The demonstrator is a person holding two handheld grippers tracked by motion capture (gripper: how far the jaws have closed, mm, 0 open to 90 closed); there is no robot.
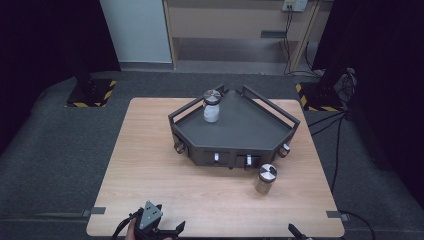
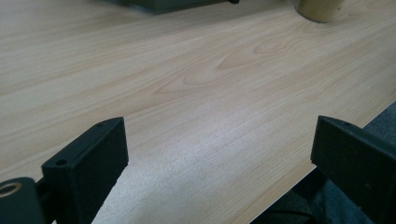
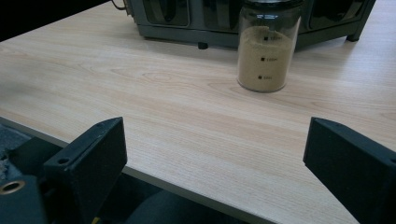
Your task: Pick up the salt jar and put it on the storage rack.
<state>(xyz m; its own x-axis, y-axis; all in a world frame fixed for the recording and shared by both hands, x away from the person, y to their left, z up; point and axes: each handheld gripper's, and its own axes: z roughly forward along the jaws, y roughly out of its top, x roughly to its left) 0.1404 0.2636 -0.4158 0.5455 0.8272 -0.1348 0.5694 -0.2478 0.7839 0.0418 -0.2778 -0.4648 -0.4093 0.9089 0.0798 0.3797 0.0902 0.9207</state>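
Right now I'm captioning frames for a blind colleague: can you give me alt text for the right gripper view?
A clear jar of tan powder stands upright on a light wooden table, just in front of a dark grey rack. The right tongs sit low at the table's near edge, jaws wide apart and empty, pointing toward the jar.

Dark rack (image 1: 260, 131) w/ white jar (image 1: 211, 106), on table (image 1: 150, 150)

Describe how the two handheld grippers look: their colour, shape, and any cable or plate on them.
The left gripper is black, with a grey three-cornered plate on top and a black cable curving from its left side. Its two jaws are blocky matt black pads, each with a small hole near the edge; a brass-coloured ring sits low at the left. The right gripper has the same black blocky jaws and brass ring.
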